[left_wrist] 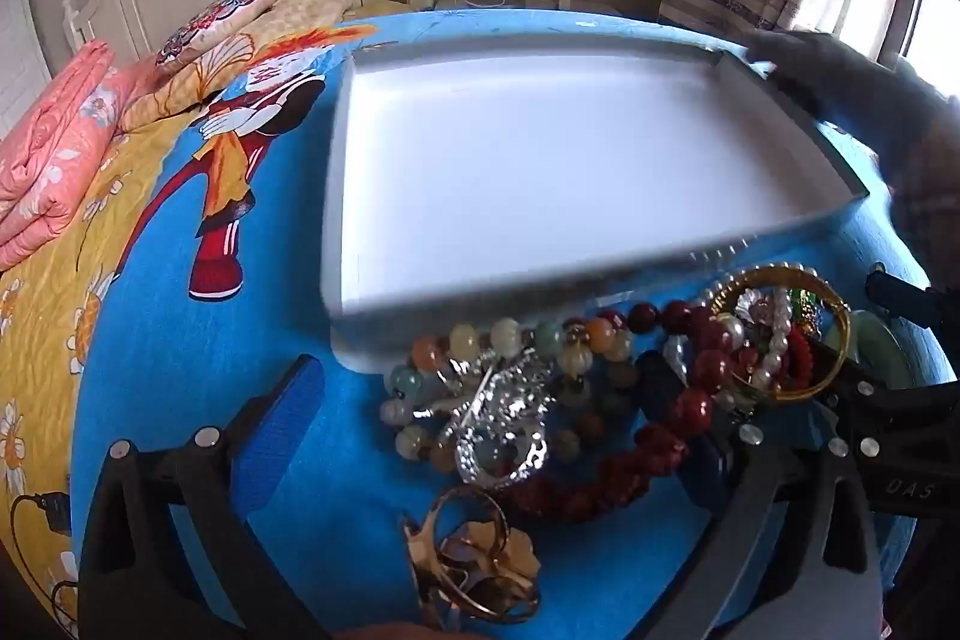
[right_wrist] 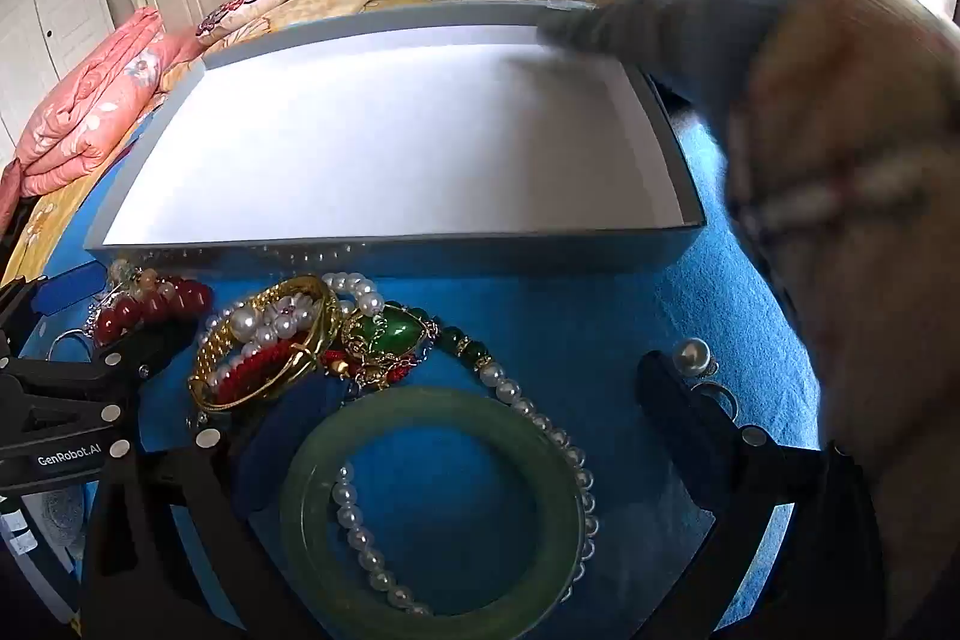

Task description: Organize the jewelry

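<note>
Two labels legible: "GenRobot.AI" on left tool (right_wrist: 72, 388), "DAS" too.

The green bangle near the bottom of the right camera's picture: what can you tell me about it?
The green bangle is a thick, smooth, pale green ring that looks like jade, slightly translucent. It lies flat on the blue cloth, between the wide-open fingers of the right gripper, which do not grip it. A pearl necklace runs across its lower rim and along its right side. It looks whole, and sits outside the empty white box.
</note>
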A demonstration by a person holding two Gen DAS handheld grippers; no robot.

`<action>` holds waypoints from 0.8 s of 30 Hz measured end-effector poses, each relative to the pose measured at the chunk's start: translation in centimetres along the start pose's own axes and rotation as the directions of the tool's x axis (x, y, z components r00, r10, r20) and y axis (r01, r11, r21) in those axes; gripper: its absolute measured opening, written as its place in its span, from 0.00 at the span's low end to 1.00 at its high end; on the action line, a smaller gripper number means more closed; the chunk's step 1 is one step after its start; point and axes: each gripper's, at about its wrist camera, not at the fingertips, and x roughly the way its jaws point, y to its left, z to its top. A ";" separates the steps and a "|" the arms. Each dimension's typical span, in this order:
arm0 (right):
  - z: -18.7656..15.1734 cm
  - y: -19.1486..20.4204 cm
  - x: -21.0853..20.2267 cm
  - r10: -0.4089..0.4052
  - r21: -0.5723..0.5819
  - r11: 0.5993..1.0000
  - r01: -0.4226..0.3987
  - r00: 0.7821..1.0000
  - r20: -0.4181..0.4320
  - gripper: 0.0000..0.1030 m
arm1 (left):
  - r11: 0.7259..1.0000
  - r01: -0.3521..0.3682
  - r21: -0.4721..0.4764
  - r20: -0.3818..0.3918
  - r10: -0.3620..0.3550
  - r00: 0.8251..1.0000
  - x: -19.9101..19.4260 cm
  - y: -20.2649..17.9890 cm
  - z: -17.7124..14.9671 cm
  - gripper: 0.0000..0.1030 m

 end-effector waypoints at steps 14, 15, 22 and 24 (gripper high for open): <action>0.2 -0.1 0.0 -0.004 -0.003 1.000 0.004 1.000 0.004 0.96 | 1.000 0.004 -0.003 0.000 -0.004 1.000 0.0 0.0 0.0 0.98; 0.2 -0.2 0.0 -0.004 -0.003 1.000 0.004 1.000 0.004 0.96 | 1.000 0.004 -0.003 0.001 -0.004 1.000 0.0 0.0 0.0 0.98; 0.2 -0.3 0.1 -0.003 -0.003 1.000 0.003 1.000 0.005 0.96 | 1.000 -0.001 -0.012 0.000 0.001 1.000 0.0 0.1 0.0 0.98; 0.3 -0.3 0.0 -0.003 -0.003 1.000 0.003 1.000 0.005 0.96 | 1.000 -0.001 -0.012 0.001 0.001 1.000 -0.2 0.0 -0.1 0.98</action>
